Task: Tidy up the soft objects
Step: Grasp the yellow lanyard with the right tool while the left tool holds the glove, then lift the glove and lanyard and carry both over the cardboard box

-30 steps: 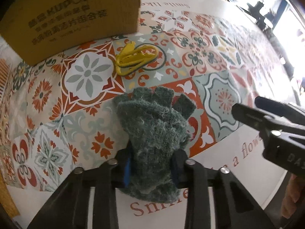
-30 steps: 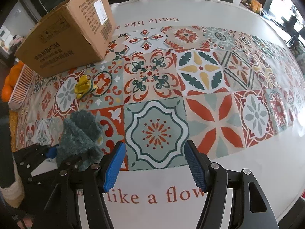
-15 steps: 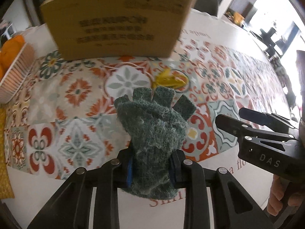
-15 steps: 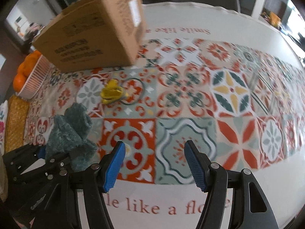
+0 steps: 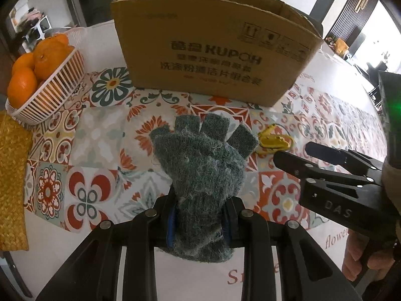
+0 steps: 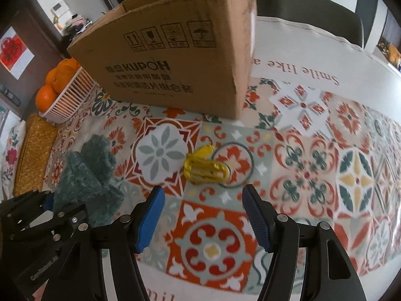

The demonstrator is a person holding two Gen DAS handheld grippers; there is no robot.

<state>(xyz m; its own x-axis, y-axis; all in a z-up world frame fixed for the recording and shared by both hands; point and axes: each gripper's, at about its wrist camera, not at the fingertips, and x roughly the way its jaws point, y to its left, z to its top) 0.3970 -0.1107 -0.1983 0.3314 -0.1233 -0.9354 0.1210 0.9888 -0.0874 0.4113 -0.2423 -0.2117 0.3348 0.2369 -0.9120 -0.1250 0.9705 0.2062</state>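
Left hand-held gripper (image 5: 199, 222) pinching green glove (image 5: 203, 173) at cuff, frame centre, lifted off counter (image 5: 95, 135). Right hand-held gripper (image 6: 203, 215) spread, empty (yellow item (image 6: 205, 170) just ahead). Step: carry. Next: clear cardboard box (image 5: 210, 57) rim at top, release.

My left wrist camera looks low along its fingers, straight at the long printed side of the cardboard box (image 5: 213, 50), fairly near it. My right wrist camera sits right of that, angled toward the same box (image 6: 175, 57) and its corner. Both views share the box, the orange basket (image 5: 50, 85) (image 6: 67, 97) left of it, and the patterned tablecloth (image 5: 100, 135) (image 6: 313, 155) before it.
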